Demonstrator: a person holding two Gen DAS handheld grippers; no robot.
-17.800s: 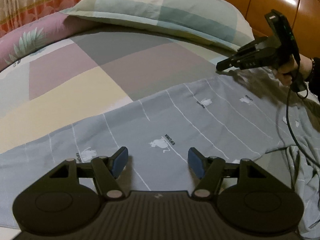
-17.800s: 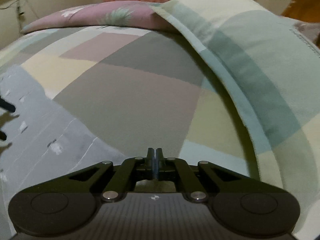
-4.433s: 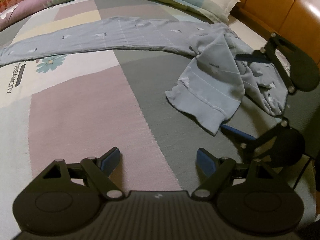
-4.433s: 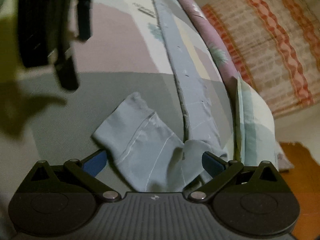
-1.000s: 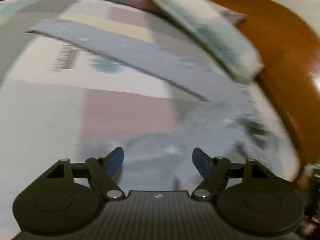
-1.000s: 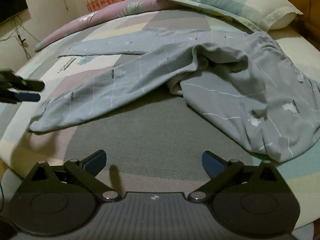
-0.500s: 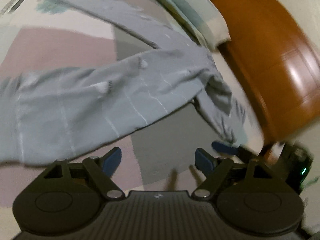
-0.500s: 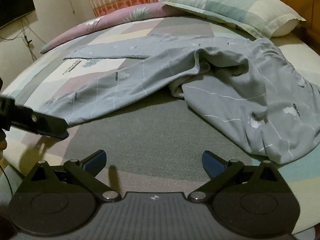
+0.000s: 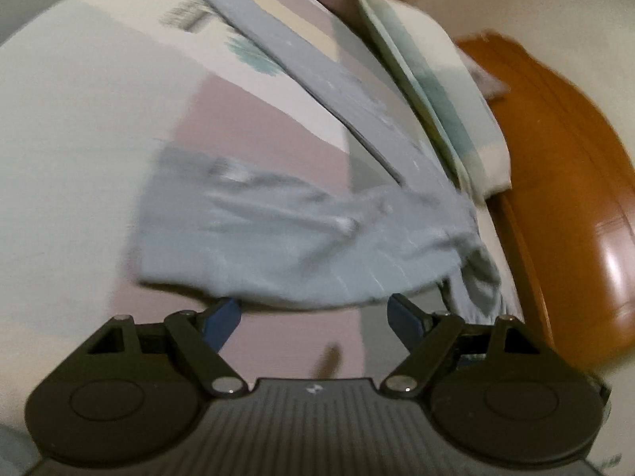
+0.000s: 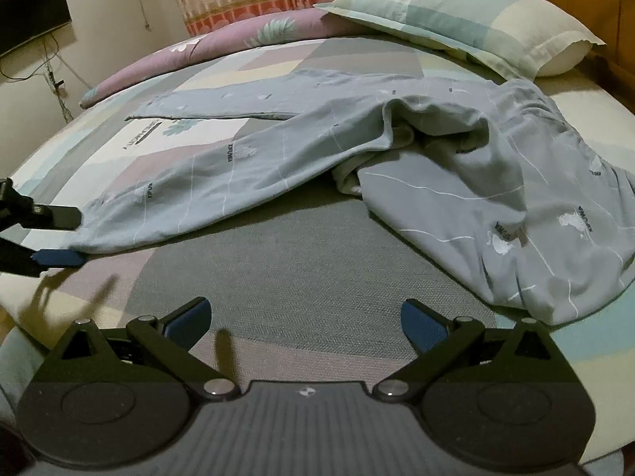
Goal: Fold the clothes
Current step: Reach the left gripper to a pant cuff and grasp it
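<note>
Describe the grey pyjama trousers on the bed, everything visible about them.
The grey pyjama trousers look like thin soft cotton, printed with fine white lines, small white animal figures and dark lettering. They lie unfolded on the patchwork bedsheet: both legs stretched leftward, the waist end crumpled in a rumpled heap near the pillow. The open left gripper sits at the nearer leg's cuff, its fingers either side of the hem; whether they touch it is unclear.

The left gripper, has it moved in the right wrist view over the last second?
Yes. The left gripper has come in to the near pant leg's cuff.
</note>
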